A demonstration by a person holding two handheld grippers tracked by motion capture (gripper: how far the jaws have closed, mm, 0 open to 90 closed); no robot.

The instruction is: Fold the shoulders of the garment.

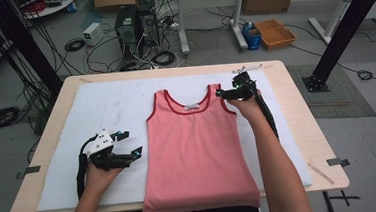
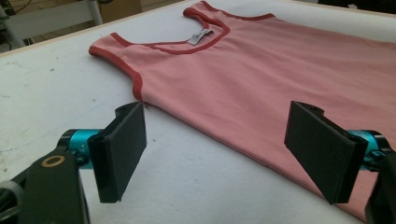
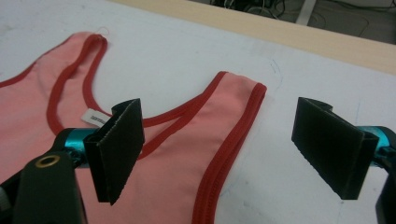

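A pink tank top (image 1: 196, 145) with red trim lies flat on a white mat (image 1: 106, 116) covering a wooden desk (image 1: 302, 123), its neckline toward the far edge and its hem hanging over the near edge. The left gripper (image 1: 128, 144) is held just beside the top's left side, jaws spread wide and holding nothing; in the left gripper view the top's side edge (image 2: 224, 135) runs between them. The right gripper (image 1: 225, 94) hovers at the top's right shoulder strap (image 3: 233, 121), jaws also wide apart and holding nothing. A small white label (image 3: 93, 117) sits inside the neckline.
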